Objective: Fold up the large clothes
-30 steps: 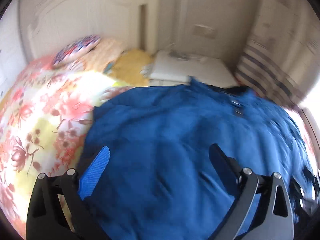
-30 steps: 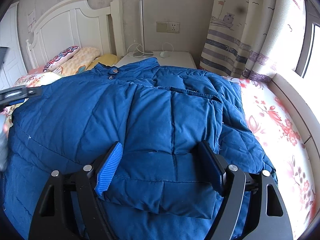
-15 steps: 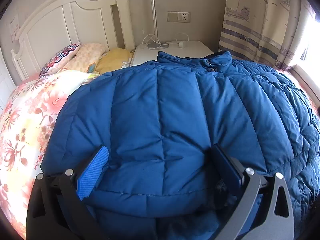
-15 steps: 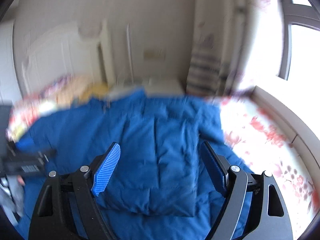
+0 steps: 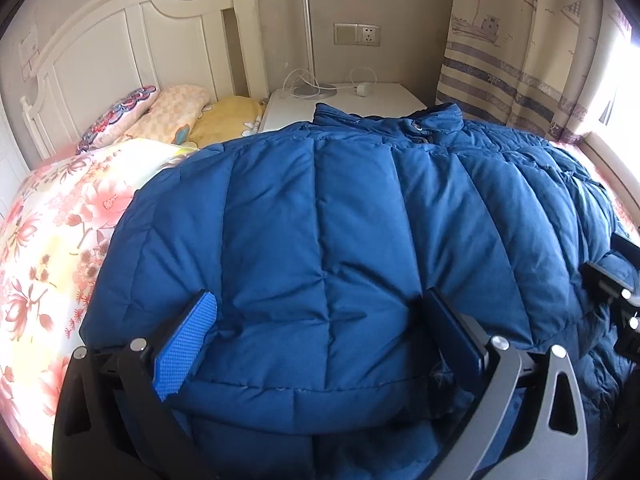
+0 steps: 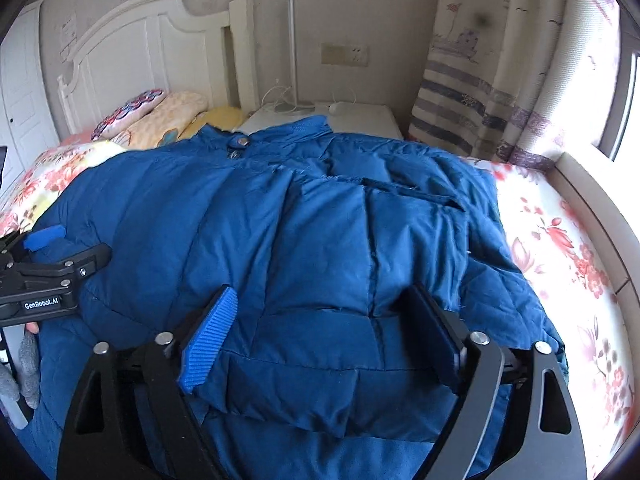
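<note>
You're working w/ both tongs spread wide. Your left gripper (image 5: pixel 320 336) is straddling the near edge of the blue puffer jacket (image 5: pixel 340 220) — the padded fold is bulging up between the pads, but they're standing off its sides, not pinching. Your right gripper (image 6: pixel 328 328) has just been opening further; the folded panel is sitting between its fingers too, w/o being pressed.

The jacket is lying on the bed, on the floral sheet (image 6: pixel 560 248), collar toward the nightstand (image 5: pixel 344 98) and headboard (image 5: pixel 120 52). Progress, as I'm judging it: both sides are looking turned in over the middle, so the sleeve/side folds seem done, approx. halfway. What's remaining is prob. the lengthwise fold — bottom hem up toward the collar — plus some flattening, since the puffy layers are sitting high and the right-hand flap edge is lying ragged.

Writing: from the right wrist view you're seeing "GenRobot.AI" printed in white on the left gripper's body (image 6: pixel 42 304). The curtain (image 5: pixel 520 60) is showing a boat drawing, no legible text. Wall socket (image 5: pixel 370 36) has no readable marking. Jacket snap at the collar (image 6: pixel 241 142) — too small to read.
</note>
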`<state>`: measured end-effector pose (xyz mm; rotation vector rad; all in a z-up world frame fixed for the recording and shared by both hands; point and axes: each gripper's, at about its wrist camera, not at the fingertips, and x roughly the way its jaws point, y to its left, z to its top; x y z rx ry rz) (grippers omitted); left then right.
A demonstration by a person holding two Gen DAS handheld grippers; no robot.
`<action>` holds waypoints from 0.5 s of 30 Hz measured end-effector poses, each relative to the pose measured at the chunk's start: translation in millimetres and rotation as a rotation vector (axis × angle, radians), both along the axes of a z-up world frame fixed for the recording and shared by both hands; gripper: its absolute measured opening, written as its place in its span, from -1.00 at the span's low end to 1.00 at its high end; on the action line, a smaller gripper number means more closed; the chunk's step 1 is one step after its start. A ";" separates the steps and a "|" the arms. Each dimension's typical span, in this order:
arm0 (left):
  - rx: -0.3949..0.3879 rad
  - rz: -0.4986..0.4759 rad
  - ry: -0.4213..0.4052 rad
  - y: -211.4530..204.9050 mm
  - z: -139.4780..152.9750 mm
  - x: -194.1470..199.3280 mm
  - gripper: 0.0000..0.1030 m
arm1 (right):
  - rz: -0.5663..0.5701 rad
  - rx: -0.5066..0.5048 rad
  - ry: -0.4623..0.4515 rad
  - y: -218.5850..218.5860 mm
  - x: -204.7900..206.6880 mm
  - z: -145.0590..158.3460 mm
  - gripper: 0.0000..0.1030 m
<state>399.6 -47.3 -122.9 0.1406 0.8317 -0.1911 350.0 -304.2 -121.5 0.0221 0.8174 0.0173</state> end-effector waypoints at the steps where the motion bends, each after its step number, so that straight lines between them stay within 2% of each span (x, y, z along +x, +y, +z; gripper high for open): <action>1: 0.004 0.018 0.015 3.2 4.7 -5.3 0.95 | -0.016 -0.004 0.020 -1.1 -4.4 5.1 0.67; 3: -0.041 0.038 0.008 12.2 19.7 -24.7 0.92 | -0.023 0.039 -0.011 0.6 -28.6 21.4 0.68; 5: -0.104 0.010 -0.028 19.5 38.5 -60.2 0.94 | 0.048 0.076 -0.061 11.6 -55.5 32.3 0.69; 6: -0.095 -0.005 -0.050 19.2 43.0 -79.9 0.95 | 0.083 0.045 -0.059 21.7 -68.0 32.3 0.69; 8: -0.036 -0.001 -0.052 14.9 37.2 -98.8 0.95 | 0.143 -0.029 0.014 41.8 -80.1 16.0 0.69; 10: 0.029 -0.010 0.008 7.1 11.9 -104.6 0.95 | 0.163 -0.085 0.105 54.1 -80.6 -11.9 0.69; 11: 0.067 -0.006 0.065 3.9 -7.3 -101.5 0.96 | 0.154 -0.089 0.100 55.5 -82.1 -17.9 0.70; 12: 0.058 -0.004 0.083 5.4 -16.5 -100.6 0.96 | 0.151 -0.088 0.101 55.3 -83.4 -15.3 0.70; 13: 0.038 -0.001 0.085 9.6 -13.5 -100.7 0.96 | 0.146 -0.086 0.118 54.4 -84.0 -13.3 0.71; 15: 0.050 0.019 0.096 15.7 -9.0 -102.5 0.96 | 0.128 -0.081 0.125 48.4 -91.6 -6.0 0.70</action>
